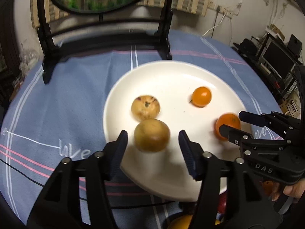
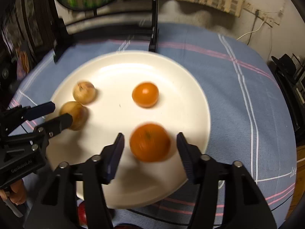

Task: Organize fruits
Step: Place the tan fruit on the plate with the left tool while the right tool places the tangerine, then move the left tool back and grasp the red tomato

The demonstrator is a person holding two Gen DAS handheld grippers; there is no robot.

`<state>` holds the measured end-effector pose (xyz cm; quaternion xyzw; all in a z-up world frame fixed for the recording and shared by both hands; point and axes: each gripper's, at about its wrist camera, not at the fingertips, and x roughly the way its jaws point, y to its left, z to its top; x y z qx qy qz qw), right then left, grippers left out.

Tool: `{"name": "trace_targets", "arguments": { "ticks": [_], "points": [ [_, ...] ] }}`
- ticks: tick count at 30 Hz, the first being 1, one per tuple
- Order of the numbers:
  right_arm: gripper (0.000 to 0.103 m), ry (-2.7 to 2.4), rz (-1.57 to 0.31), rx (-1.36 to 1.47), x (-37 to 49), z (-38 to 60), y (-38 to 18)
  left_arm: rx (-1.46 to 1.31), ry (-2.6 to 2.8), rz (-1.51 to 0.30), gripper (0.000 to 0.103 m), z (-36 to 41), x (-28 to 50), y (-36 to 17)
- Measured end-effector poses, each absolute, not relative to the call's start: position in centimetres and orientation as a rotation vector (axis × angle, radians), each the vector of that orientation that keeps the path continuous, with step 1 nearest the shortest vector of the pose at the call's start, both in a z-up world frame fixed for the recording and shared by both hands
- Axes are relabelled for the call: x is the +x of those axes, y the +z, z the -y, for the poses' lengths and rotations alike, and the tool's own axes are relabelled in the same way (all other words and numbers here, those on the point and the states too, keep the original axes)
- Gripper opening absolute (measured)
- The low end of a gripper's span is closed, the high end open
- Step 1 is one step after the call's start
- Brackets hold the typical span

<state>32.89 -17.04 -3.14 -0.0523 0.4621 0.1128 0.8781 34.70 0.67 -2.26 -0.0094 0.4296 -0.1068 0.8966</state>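
Note:
A white plate (image 1: 171, 76) lies on a blue cloth and holds two tan fruits and two oranges. My left gripper (image 1: 152, 147) is open around the nearer tan fruit (image 1: 151, 135), fingers apart from it. The second tan fruit (image 1: 145, 107) sits just behind. My right gripper (image 2: 150, 150) is open around the nearer orange (image 2: 150, 142), not touching it. The smaller orange (image 2: 145, 94) sits mid-plate. In the left wrist view the right gripper (image 1: 231, 123) shows beside the nearer orange (image 1: 226, 126); in the right wrist view the left gripper (image 2: 59, 112) shows at the tan fruit (image 2: 75, 114).
A black frame stand (image 1: 106, 36) with a round picture stands behind the plate. The blue striped cloth (image 2: 238, 95) covers the round table. A red fruit (image 2: 82, 212) and a yellow fruit (image 1: 181, 222) lie at the near edge. Shelves with clutter (image 1: 274, 57) stand at right.

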Motion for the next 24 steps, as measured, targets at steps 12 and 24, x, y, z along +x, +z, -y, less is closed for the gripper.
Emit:
{"name": "trace_targets", "arguments": {
  "ticks": [12,24],
  "points": [
    [0.064,0.269,-0.853,0.074,23.3,22.7,0.2,-0.035,-0.236,-0.772,0.080,-4.0,24.6,0.5],
    [0.064,0.311,-0.823,0.245,13.2,26.6,-3.2,0.014,-0.234,-0.761,0.087,-4.4,17.1,-1.8]
  ]
}}
